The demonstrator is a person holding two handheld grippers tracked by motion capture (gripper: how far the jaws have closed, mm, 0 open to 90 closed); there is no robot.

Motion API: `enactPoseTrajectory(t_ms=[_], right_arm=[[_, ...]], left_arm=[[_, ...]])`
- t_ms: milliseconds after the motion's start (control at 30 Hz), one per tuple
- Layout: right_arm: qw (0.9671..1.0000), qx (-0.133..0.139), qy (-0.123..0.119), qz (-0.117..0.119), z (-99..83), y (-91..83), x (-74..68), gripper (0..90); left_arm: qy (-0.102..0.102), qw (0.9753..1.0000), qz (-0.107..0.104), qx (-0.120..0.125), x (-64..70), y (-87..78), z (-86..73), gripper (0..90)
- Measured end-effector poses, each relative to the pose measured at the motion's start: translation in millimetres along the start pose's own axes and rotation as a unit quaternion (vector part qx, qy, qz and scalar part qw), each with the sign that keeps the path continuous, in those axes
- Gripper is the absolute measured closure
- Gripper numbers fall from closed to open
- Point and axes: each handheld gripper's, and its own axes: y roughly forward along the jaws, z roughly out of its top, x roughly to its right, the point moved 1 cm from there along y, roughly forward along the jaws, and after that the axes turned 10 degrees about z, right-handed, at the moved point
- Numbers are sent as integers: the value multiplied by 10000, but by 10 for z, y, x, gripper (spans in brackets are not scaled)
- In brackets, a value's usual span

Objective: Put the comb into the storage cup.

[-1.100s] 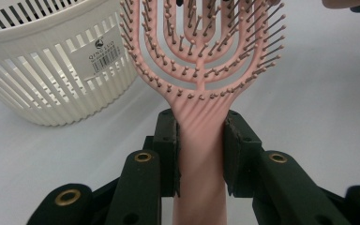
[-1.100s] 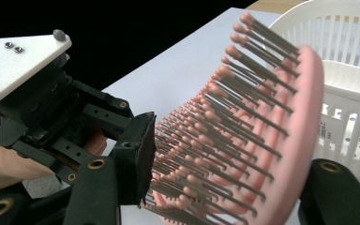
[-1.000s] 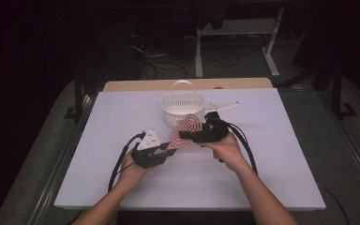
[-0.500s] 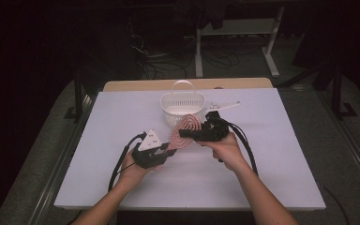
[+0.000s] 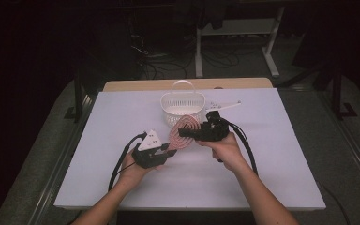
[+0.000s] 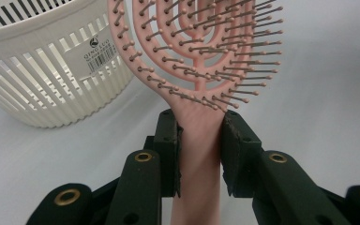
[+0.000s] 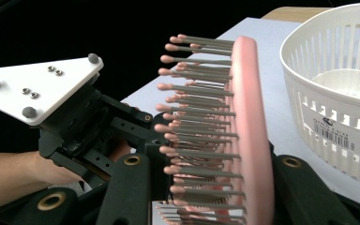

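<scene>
Little shifts: pink hairbrush stays aloft beside white basket, mid-counter. Left gripper fingers clamp its handle; right gripper fingers straddle its head. Handover seemingly pending.

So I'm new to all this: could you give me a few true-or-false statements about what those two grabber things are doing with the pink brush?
1. The left gripper is clamped on the pink hairbrush at its handle. True.
2. The hairbrush lies inside the white basket. False: it is held beside the basket, outside it.
3. The right gripper has its jaws on either side of the brush head. True.
4. The basket is full of things. False: its inside looks empty.
5. The table has a white top. True.
</scene>
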Motion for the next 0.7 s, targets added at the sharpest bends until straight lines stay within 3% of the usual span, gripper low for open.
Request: enactPoseTrajectory(t_ms=[367,700], right_arm=[[9999,85,-31,-51,14,-40,-8,628],[9996,225,-70,-174,42,-145,6,629]], left_arm=[[-51,9999,-71,79,-16,-22,0,621],[-245,9994,-212,147,-121,-111,-21,530]])
